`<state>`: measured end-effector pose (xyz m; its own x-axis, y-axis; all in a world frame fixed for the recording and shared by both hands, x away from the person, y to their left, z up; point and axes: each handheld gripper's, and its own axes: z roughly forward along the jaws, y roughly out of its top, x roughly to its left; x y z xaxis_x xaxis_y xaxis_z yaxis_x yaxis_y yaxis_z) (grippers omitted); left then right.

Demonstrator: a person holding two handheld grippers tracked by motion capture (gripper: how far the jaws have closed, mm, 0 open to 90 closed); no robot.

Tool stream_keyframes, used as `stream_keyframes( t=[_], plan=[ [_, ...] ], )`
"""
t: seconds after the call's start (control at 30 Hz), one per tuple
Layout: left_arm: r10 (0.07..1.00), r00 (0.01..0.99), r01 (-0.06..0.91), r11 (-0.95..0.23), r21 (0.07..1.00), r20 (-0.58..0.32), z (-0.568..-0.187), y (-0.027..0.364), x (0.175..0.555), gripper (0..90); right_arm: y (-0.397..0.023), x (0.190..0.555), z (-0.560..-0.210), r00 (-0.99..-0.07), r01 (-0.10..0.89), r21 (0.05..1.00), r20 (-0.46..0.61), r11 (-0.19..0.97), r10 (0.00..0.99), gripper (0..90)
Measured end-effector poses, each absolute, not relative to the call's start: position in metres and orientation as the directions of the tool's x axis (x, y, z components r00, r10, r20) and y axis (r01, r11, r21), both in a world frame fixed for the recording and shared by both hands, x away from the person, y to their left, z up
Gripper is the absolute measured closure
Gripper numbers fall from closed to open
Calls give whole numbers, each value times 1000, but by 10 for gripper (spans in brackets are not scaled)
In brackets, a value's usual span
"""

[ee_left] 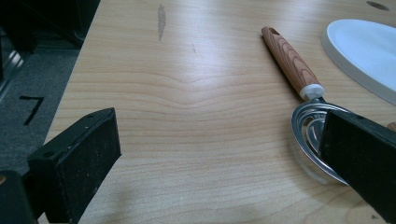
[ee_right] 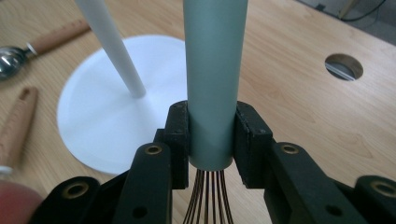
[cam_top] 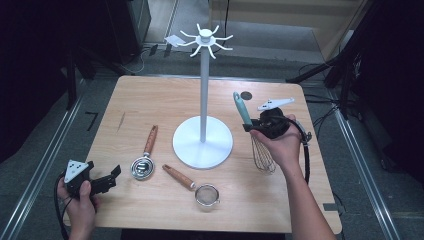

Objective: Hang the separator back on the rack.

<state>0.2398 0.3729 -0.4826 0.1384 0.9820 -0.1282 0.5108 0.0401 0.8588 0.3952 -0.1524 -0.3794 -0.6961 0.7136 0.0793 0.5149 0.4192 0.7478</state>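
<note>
Clamping the whisk (cam_top: 252, 132) by the base of its teal handle, wires hanging down, the right tool (cam_top: 253, 128) holds it upright just right of the hook stand (cam_top: 203, 90), hooks well above, while the left tool (cam_top: 111, 179) rests wide open.

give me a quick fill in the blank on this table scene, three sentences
1. The right hand-held gripper is shut on the ____ handle of the whisk.
2. The white stand has ____ utensils hanging on its hooks.
3. The left hand-held gripper has its jaws ____.

Missing words: teal; no; open
</note>
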Motion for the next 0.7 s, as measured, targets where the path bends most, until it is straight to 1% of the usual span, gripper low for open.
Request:
stream_keyframes(
  t=[0.07, 0.33, 0.7],
  plan=[
    [982, 137, 511, 40, 859, -128, -483, 373, 240, 0, -154, 389, -376, -702, 496, 782, 105, 379, 704, 710],
    [982, 137, 511, 39, 859, -127, -482, 373, 240, 0, -150, 374, -370, -722, 426, 851, 115, 307, 683, 710],
    [982, 138, 510, 40, 859, -127, -483, 373, 240, 0, -133, 357, -363, -755, 346, 909, 124, 231, 644, 709]
  ],
)
